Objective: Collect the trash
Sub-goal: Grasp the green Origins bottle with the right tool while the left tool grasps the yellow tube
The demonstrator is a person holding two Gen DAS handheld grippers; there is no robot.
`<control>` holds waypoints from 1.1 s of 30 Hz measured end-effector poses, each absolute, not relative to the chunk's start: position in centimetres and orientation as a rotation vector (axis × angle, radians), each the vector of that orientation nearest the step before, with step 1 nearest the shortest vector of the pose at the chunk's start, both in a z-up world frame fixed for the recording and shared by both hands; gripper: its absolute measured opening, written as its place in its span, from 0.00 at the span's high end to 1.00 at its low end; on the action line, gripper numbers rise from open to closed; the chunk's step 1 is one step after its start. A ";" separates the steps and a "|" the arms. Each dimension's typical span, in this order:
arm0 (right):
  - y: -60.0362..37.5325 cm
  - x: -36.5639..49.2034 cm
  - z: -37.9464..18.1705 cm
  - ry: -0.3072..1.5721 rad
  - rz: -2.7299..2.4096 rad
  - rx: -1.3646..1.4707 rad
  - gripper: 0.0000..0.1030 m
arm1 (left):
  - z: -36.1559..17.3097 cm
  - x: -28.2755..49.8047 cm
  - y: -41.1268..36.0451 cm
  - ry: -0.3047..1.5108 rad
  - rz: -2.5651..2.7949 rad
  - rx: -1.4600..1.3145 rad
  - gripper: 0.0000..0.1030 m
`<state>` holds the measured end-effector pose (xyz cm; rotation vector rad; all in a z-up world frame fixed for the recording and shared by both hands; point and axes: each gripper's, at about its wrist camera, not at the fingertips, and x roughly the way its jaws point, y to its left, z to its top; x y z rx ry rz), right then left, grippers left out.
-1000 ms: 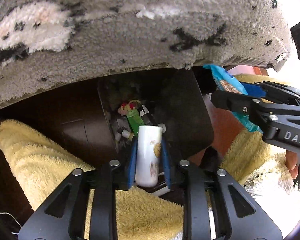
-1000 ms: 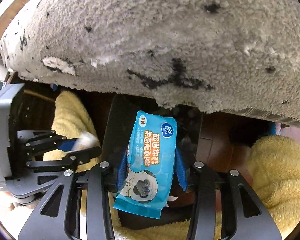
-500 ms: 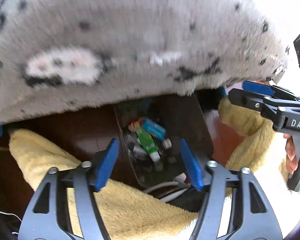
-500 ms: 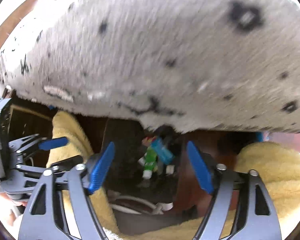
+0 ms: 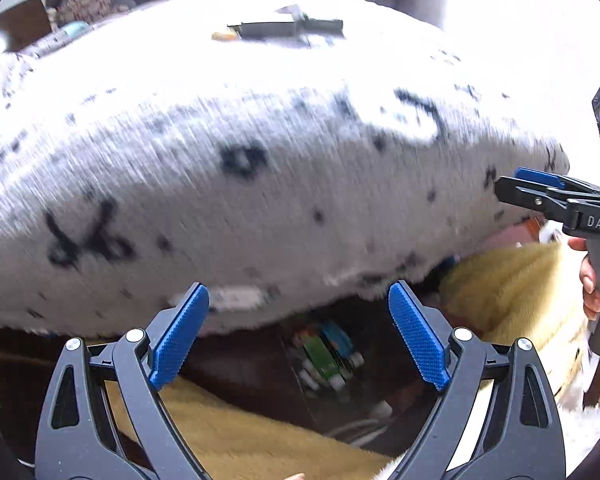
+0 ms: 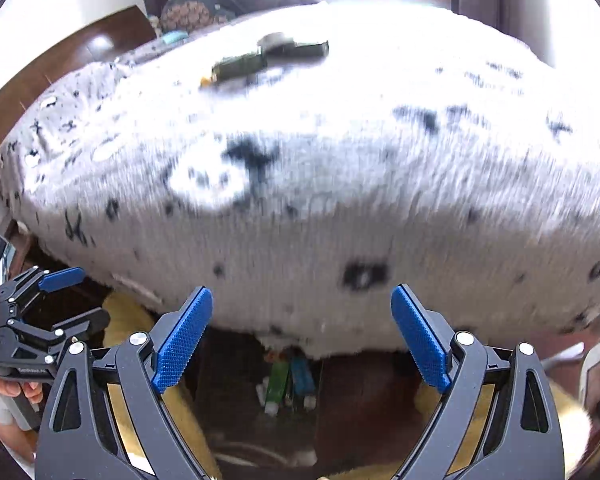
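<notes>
Fleecy grey-white bedding (image 5: 260,168) with black marks overhangs one dark bin (image 5: 340,380) holding trash (image 5: 324,354), green and blue packets among it, below and ahead of both tools. Left tool (image 5: 298,340) and right tool (image 6: 302,340) gape wide, empty, between yellow plush (image 5: 236,436).

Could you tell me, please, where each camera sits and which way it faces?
Left wrist: on the left gripper, facing the grey speckled fuzzy blanket; right gripper at its right edge.
Right wrist: on the right gripper, same way; left gripper at its left.
Shared: blanket, dark bin of trash below, yellow fleece.
</notes>
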<state>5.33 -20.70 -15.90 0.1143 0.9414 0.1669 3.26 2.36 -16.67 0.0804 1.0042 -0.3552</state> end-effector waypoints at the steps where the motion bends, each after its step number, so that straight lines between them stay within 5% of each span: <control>1: -20.7 5.8 -15.3 0.925 0.165 0.109 0.11 | -16.1 3.7 2.6 0.988 -0.344 0.080 0.15; 14: -19.4 12.2 -11.2 0.838 0.158 0.052 0.11 | -12.3 9.6 4.9 0.894 -0.269 0.087 0.15; 33: -20.6 26.8 -14.8 0.927 0.083 0.026 0.11 | -14.4 23.8 2.6 0.937 -0.245 0.118 0.15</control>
